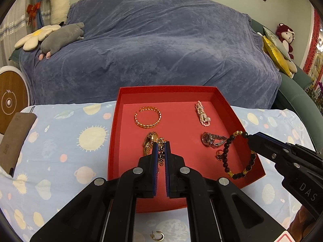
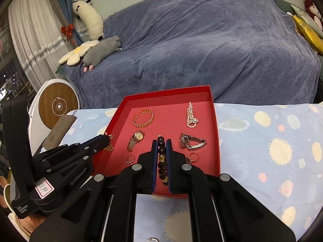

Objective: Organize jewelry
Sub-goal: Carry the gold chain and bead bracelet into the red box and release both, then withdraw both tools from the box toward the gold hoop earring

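Note:
A red tray (image 1: 214, 93) (image 2: 214, 111) lies on the planet-print cloth. In it are a gold bangle (image 1: 148, 117) (image 2: 143, 118), a pearl bracelet (image 1: 202, 114) (image 2: 191, 115), a gold watch (image 1: 149, 141) (image 2: 135, 140), a silver watch (image 1: 213, 140) (image 2: 190, 141) and rings (image 2: 130, 159) (image 2: 192, 157). My left gripper (image 1: 160, 145) (image 2: 107, 139) is shut on a gold chain (image 1: 160, 155) (image 2: 109, 146) above the tray's left side. My right gripper (image 2: 162, 142) (image 1: 249, 136) is shut on a dark bead bracelet (image 1: 228, 155) (image 2: 162, 151) that hangs over the tray's right side.
A small gold hoop (image 1: 158, 236) lies on the cloth in front of the tray. A brown case (image 1: 14, 143) (image 2: 58, 131) sits at the cloth's left edge. A sofa under a blue cover (image 1: 151, 46) stands behind, with plush toys (image 1: 60, 38).

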`<control>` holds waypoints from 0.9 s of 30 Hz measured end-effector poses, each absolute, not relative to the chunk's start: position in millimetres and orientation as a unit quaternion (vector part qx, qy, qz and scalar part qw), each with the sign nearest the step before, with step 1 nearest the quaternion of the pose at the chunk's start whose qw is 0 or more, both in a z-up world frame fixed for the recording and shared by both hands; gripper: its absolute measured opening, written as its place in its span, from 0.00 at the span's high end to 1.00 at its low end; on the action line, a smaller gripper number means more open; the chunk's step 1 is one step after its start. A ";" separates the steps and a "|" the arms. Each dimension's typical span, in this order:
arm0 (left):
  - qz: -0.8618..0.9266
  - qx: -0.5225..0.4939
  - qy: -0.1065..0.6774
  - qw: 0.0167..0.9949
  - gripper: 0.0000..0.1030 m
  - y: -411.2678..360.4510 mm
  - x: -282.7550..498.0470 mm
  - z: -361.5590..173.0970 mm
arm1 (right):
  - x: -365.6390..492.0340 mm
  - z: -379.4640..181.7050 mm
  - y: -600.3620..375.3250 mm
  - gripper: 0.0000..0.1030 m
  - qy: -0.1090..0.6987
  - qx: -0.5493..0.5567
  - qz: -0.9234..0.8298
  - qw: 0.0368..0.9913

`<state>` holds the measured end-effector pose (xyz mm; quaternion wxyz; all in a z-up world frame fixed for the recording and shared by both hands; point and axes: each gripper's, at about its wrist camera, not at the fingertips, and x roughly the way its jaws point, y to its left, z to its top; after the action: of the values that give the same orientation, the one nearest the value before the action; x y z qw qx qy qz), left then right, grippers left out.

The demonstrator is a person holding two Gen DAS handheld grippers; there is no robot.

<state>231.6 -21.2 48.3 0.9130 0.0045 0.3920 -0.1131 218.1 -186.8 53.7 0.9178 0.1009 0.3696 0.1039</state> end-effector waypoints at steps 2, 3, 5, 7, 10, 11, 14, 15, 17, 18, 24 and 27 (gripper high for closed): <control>-0.110 0.001 0.400 0.910 0.96 -19.3 238.6 41.1 | 225.8 42.8 -183.8 0.93 0.380 0.104 0.105 0.913; -0.110 0.000 0.403 0.908 0.96 -18.2 241.9 38.0 | 228.3 38.4 -182.6 0.93 0.384 0.102 0.104 0.912; -0.108 0.001 0.408 0.906 0.96 -17.4 246.5 31.8 | 233.0 29.7 -180.5 0.93 0.391 0.094 0.100 0.910; -0.106 0.005 0.412 0.905 0.96 -17.3 250.4 27.0 | 235.4 22.5 -180.5 0.93 0.398 0.088 0.095 0.908; -0.103 0.006 0.420 0.902 0.96 -16.9 254.5 19.1 | 238.1 14.7 -184.3 0.93 0.401 0.081 0.083 0.909; -0.102 0.007 0.422 0.901 0.96 -17.0 255.5 16.9 | 238.6 12.8 -186.3 0.93 0.402 0.082 0.080 0.908; -0.099 0.010 0.426 0.899 0.96 -18.0 257.3 11.5 | 238.8 7.9 -192.2 0.93 0.406 0.084 0.071 0.907; -0.099 0.010 0.427 0.899 0.96 -18.0 258.0 10.4 | 239.6 6.4 -193.3 0.93 0.407 0.083 0.070 0.907; -0.097 0.010 0.427 0.899 0.96 -17.8 258.9 8.7 | 239.5 5.0 -196.1 0.93 0.408 0.080 0.067 0.907; -0.097 0.009 0.428 0.899 0.96 -17.0 259.6 7.9 | 239.8 4.3 -197.1 0.93 0.408 0.078 0.065 0.907; -0.095 0.002 0.429 0.898 0.79 -14.2 261.5 8.3 | 237.9 8.1 -205.5 0.90 0.402 0.083 0.062 0.910; -0.087 -0.007 0.424 0.901 0.67 -10.3 260.9 13.1 | 234.6 15.7 -209.5 0.86 0.397 0.085 0.058 0.912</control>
<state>260.9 -10.3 13.1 0.9014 -0.0072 0.4242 -0.0869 234.6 -209.5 15.7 0.9121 0.0850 0.3969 0.0579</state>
